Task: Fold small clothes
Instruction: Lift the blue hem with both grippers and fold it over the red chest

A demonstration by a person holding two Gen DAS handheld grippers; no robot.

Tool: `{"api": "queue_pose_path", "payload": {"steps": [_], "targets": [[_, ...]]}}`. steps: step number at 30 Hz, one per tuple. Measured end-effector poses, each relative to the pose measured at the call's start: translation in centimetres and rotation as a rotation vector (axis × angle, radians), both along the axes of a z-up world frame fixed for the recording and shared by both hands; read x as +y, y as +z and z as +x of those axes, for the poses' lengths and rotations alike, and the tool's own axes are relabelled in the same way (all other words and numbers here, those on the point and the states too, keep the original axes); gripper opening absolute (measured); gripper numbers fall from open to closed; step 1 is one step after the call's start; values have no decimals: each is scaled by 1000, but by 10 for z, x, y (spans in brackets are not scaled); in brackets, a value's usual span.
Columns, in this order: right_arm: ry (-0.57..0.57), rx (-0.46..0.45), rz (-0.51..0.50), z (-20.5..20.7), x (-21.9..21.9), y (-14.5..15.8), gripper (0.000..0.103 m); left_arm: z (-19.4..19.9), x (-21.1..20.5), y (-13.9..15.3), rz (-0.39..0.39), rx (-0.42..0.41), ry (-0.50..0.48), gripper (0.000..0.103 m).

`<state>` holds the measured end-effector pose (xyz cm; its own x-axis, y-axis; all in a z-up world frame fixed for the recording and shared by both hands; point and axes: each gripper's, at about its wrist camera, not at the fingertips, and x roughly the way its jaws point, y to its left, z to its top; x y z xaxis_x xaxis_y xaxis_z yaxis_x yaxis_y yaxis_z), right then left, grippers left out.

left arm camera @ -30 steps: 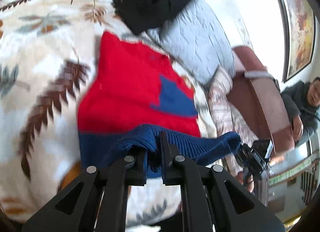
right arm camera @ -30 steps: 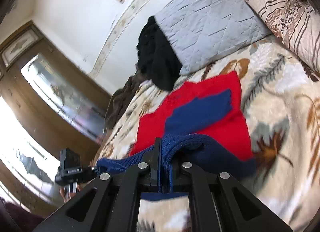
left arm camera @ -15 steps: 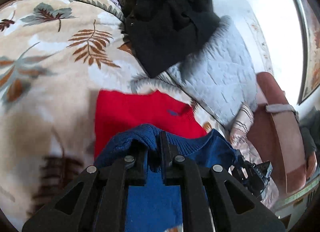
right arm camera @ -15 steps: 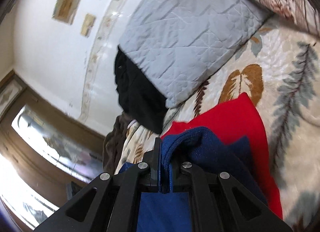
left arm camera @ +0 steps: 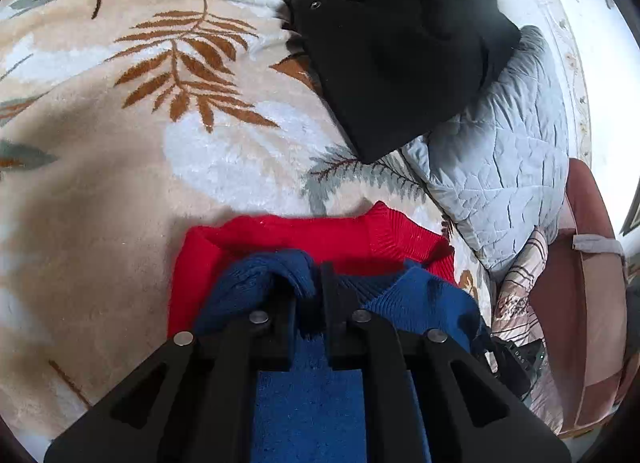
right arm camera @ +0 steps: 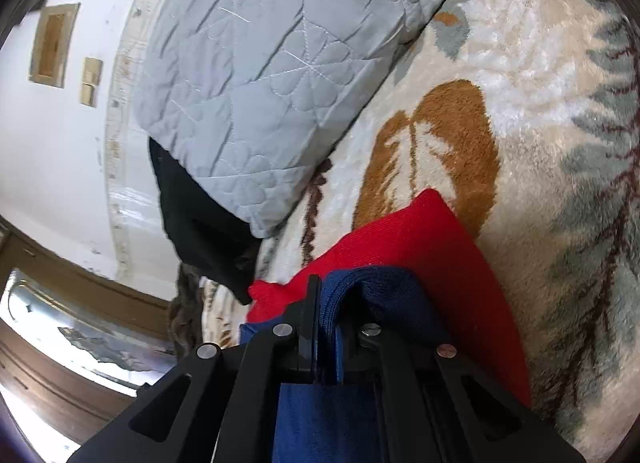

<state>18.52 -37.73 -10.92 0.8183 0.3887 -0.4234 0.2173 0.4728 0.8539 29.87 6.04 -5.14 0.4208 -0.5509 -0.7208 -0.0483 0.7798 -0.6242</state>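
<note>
Your left gripper [left arm camera: 310, 295] is clamped on a bunched fold of the blue ribbed hem [left arm camera: 280, 275] of the small red-and-blue knit sweater [left arm camera: 312, 233], its jaws nearly together with only the knit between them. Your right gripper [right arm camera: 326, 303] is pinched tight on another part of that same blue hem [right arm camera: 376, 287], the cloth squeezed into a thin ridge between the jaws. The hem sits over the sweater's red body, which lies flat on the leaf-patterned fleece blanket [left arm camera: 132, 167] (only a red strip shows beyond the blue edge in the left wrist view). The red top edge lies just short of the grey quilted pillow [left arm camera: 508, 151], near it but not touching. A black garment [left arm camera: 396, 43] is heaped against that pillow, resting on the blanket. A striped cushion [left arm camera: 516, 295] lies beside a reddish-brown headboard [left arm camera: 592, 295] at the far right.
</note>
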Motion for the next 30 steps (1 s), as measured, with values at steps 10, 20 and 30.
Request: {"api": "queue_pose_path", "payload": {"steps": [10, 20, 30], "targets": [[-185, -111, 10, -92, -34, 48, 39, -45, 43, 40, -104, -43, 71, 34], [-80, -34, -199, -73, 3, 47, 39, -78, 47, 8, -54, 24, 83, 45], [25, 144, -435, -36, 19, 24, 39, -66, 22, -4, 93, 1, 37, 47]]}}
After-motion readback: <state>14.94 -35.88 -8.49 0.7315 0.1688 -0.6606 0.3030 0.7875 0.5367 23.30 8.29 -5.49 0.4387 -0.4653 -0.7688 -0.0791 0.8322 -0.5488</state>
